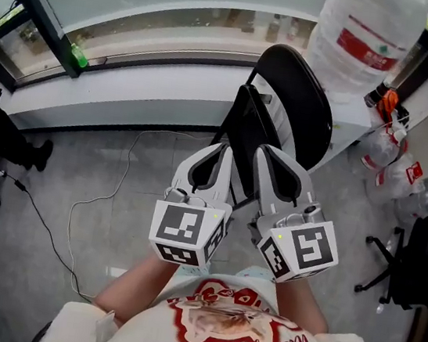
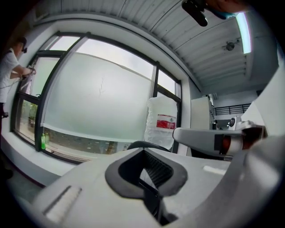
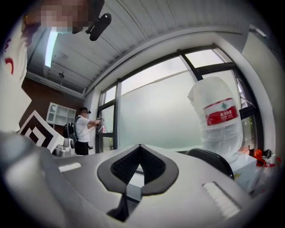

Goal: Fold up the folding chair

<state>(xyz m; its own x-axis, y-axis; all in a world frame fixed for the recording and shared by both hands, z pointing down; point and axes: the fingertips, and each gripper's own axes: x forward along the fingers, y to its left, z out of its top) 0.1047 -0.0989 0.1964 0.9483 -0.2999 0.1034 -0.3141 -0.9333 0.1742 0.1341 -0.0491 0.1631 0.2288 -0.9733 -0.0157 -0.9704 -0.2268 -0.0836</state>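
left claw [image 1: 223, 150] closed, empty, right claw [image 1: 268, 152] closed, empty, side by side, black folding chair [image 1: 295, 99] just beyond tips

Three cameras: one high on the head, one riding each gripper.

Head view: steeply down from above the chest, close over left gripper [image 1: 222, 150] and right gripper [image 1: 268, 152], with the folding chair [image 1: 291, 98] just beyond them. Left gripper view: low behind its own jaws, roughly level, facing the frosted window [image 2: 98, 98]. Right gripper view: likewise low and level, toward the same window from just beside. Shared by all three: the chair's black back and the water bottle [image 3: 220, 120]. Shared by both gripper views: the ceiling [image 2: 187, 40], a person [image 3: 82, 131] at the window, and each other's gripper body at the inner edge.
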